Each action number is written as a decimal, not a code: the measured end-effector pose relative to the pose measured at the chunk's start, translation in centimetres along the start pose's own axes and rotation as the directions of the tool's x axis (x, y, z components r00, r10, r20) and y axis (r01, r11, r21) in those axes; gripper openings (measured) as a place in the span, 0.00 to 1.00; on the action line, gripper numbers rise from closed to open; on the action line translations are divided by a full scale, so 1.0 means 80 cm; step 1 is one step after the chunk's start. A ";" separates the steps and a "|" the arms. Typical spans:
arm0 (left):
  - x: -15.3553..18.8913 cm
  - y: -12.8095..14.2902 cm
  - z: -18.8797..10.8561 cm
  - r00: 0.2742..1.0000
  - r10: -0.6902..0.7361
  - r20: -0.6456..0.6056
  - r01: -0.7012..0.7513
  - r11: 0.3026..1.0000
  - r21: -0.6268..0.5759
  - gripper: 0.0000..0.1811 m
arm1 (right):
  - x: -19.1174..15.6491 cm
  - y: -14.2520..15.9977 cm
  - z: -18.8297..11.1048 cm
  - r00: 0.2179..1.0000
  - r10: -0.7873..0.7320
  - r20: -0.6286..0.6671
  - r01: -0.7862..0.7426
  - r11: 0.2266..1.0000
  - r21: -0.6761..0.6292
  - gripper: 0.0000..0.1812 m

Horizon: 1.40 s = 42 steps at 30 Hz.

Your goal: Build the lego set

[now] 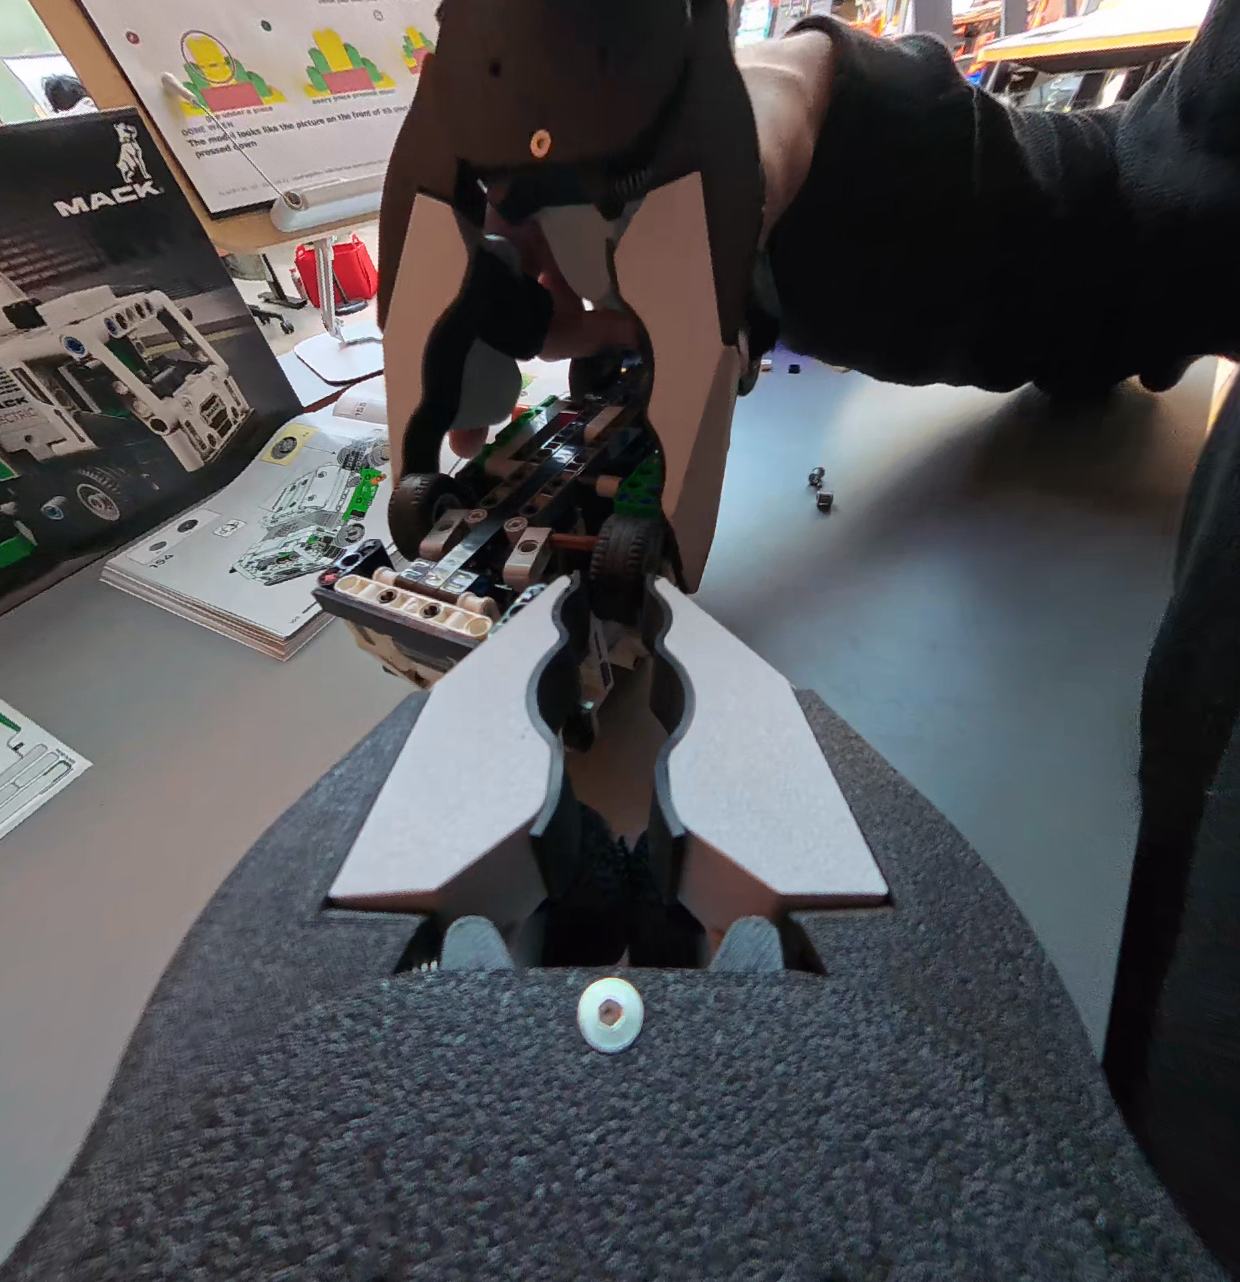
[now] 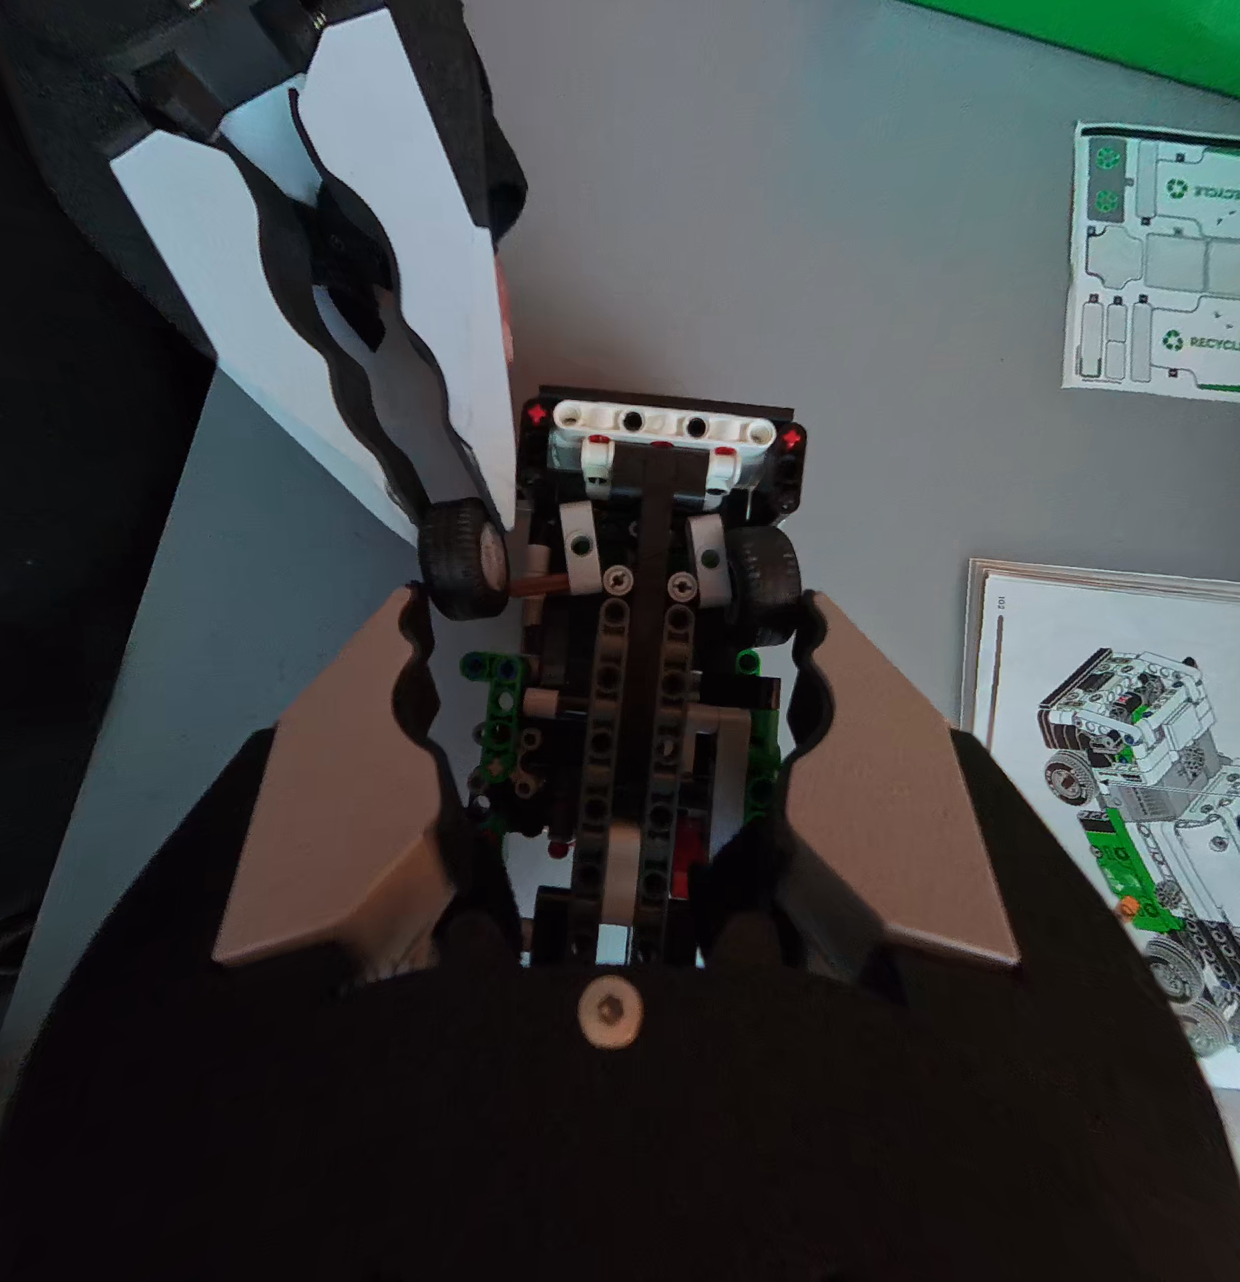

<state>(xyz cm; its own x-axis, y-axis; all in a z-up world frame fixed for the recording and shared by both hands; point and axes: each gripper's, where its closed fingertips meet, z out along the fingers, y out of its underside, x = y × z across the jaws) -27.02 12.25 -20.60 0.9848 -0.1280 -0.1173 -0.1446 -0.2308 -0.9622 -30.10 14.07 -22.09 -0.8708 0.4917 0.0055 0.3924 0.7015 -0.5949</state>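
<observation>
The lego truck chassis (image 2: 638,694) is turned underside up, with black and grey beams, green side parts and a white front bar. My right gripper (image 2: 613,607) is shut on its sides; in the left wrist view it (image 1: 554,513) comes down from above onto the chassis (image 1: 533,465). My left gripper (image 1: 615,586) is shut on a black wheel (image 1: 627,555) at the end of a brown axle (image 2: 537,584). The right wrist view shows that gripper (image 2: 464,517) pinching the wheel (image 2: 464,558). Another wheel (image 2: 766,576) sits on the opposite side.
The set's box (image 1: 83,347) stands at the left. An open instruction booklet (image 1: 270,534) lies beside the model and also shows in the right wrist view (image 2: 1123,798). A sticker sheet (image 2: 1172,263) lies on the grey table (image 1: 915,659). Small loose pieces (image 1: 821,485) lie at the right.
</observation>
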 end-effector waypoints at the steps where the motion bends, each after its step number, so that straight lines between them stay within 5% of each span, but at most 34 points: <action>1: 0.001 -0.001 0.001 1.000 -0.004 -0.005 0.004 1.000 0.005 0.07 | 0.001 0.002 0.001 1.000 0.001 0.003 -0.001 1.000 -0.009 0.57; 17: 0.001 -0.008 0.004 0.999 -0.032 0.029 0.030 0.998 0.057 0.07 | -0.002 -0.002 -0.004 0.997 -0.067 -0.043 0.067 0.998 0.003 0.57; 42: -0.003 -0.003 0.009 0.997 -0.018 0.075 0.020 0.999 -0.030 0.07 | 0.008 0.002 0.003 0.997 -0.068 -0.046 0.068 0.998 -0.003 0.54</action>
<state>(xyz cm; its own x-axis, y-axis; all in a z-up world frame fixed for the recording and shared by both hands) -27.19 13.04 -20.50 0.9916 -0.0512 -0.1185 -0.1278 -0.2620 -0.9566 -30.63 14.35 -22.40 -0.8809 0.4661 0.0830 0.3333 0.7351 -0.5904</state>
